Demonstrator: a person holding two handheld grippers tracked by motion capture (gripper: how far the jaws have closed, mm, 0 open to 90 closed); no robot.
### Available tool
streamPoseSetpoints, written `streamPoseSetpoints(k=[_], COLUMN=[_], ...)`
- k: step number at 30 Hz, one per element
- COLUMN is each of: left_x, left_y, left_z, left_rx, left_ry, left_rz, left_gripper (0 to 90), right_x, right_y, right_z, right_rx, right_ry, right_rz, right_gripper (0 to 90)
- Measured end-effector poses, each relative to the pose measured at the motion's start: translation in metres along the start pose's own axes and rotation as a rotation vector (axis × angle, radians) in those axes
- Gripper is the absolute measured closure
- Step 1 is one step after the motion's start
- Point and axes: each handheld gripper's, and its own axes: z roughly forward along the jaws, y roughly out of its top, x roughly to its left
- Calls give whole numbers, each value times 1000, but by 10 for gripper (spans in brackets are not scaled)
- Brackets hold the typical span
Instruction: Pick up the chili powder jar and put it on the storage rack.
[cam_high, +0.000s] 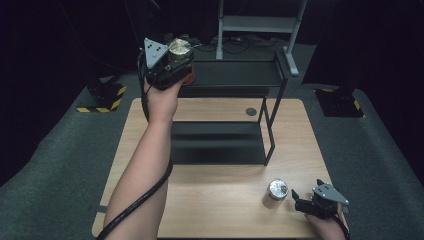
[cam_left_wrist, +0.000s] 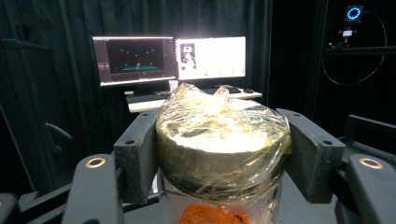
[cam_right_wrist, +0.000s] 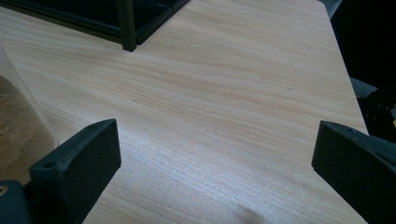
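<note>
My left gripper (cam_high: 176, 59) is raised over the left end of the black shelf's upper tier (cam_high: 235, 75). It is shut on a glass jar (cam_left_wrist: 219, 154) with a gold lid wrapped in clear film and orange powder inside. Both jaws press on the lid's sides. The jar's lid (cam_high: 179, 47) shows beside the grey plate. A second jar (cam_high: 276, 191) with a silver lid stands on the wooden table (cam_high: 220, 200) at the front right. My right gripper (cam_high: 298, 200) rests open just right of it, with bare table between its jaws (cam_right_wrist: 215, 154); that jar's side (cam_right_wrist: 18, 126) sits at the left.
The black two-tier shelf has a lower tier (cam_high: 217, 142) lying on the table's middle and a post (cam_right_wrist: 126, 25) near the right gripper. Monitors (cam_left_wrist: 168, 58) glow on a desk behind. A metal frame (cam_high: 260, 25) stands beyond the table.
</note>
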Motion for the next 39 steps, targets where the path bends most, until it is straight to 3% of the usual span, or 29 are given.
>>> streamPoseSetpoints(k=[10, 17, 32, 35, 39], left_x=[0, 3, 2, 2, 2], left_y=[1, 0, -1, 0, -3], left_z=[4, 9, 11, 12, 11], left_rx=[11, 14, 15, 32, 38], left_ry=[-8, -12, -9, -5, 2], left_rz=[7, -16, -25, -37, -47], left_gripper=[345, 344, 337, 309, 194], right_x=[-1, -1, 1, 1, 1], right_y=[0, 0, 0, 0, 0], right_z=[0, 0, 0, 0, 0], right_rx=[0, -1, 0, 0, -2], right_ry=[3, 2, -1, -1, -1], right_rz=[5, 2, -5, -4, -4], right_gripper=[3, 3, 3, 3, 3])
